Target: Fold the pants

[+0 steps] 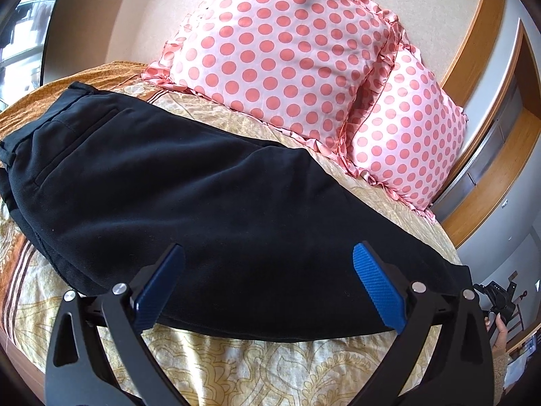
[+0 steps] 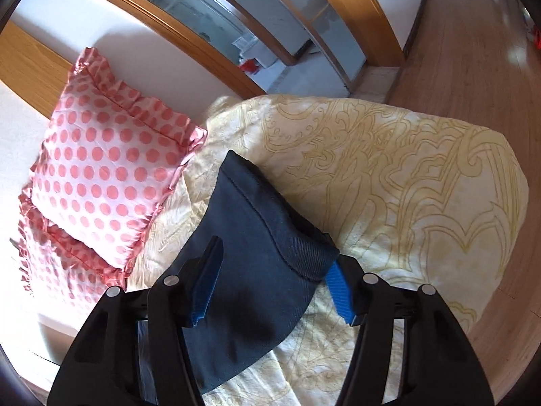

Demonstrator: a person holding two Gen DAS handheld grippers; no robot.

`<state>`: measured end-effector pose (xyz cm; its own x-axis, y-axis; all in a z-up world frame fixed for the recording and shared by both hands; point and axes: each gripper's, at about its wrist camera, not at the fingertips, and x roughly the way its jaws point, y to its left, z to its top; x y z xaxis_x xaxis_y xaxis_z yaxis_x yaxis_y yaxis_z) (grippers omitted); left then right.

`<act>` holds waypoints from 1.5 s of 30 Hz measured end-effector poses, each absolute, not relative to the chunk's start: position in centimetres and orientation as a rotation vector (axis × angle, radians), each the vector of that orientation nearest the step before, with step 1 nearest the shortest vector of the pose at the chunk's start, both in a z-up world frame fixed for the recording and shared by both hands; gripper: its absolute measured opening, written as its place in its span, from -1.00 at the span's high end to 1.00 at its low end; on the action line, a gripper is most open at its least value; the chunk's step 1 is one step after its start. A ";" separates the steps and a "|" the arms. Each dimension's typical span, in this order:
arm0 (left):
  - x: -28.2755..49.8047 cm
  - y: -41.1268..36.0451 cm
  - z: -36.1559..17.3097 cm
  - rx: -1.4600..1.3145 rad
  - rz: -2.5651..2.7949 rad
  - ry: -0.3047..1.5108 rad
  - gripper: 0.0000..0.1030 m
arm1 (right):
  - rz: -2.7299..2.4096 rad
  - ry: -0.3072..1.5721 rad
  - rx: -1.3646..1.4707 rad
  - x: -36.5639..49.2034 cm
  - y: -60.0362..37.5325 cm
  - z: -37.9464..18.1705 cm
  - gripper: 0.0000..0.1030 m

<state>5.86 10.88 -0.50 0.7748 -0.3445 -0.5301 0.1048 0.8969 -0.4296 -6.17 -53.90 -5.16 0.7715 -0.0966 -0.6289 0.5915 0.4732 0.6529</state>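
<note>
- Pants [image 1: 175, 182]: dark, lying across the bed [image 1: 270, 365] below two dotted pillows [image 1: 287, 54]; legs appear stacked one on the other, lengthwise fold judged done, cross folds outstanding.
- Left tool [image 1: 268, 291]: released, jaws spread wide, poised over the near edge at mid-leg, angled downward.
- Right tool [image 2: 272, 291]: at the hem end [image 2: 270, 223], jaws part open astride the cloth; no pinch evident, judged released.
</note>
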 end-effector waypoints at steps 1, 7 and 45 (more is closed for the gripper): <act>5.9 10.8 -0.5 -0.390 -0.250 0.640 -0.94 | -0.449 0.551 1.012 -6.4 -54.0 -5.3 -0.02; 5.8 10.7 -0.5 -0.393 -0.257 0.636 -0.95 | -0.460 0.546 0.976 -6.1 -53.8 -5.6 0.44; 3.5 12.7 0.9 -0.327 -0.186 0.563 -0.95 | 0.417 0.787 0.292 15.0 -8.4 0.7 0.77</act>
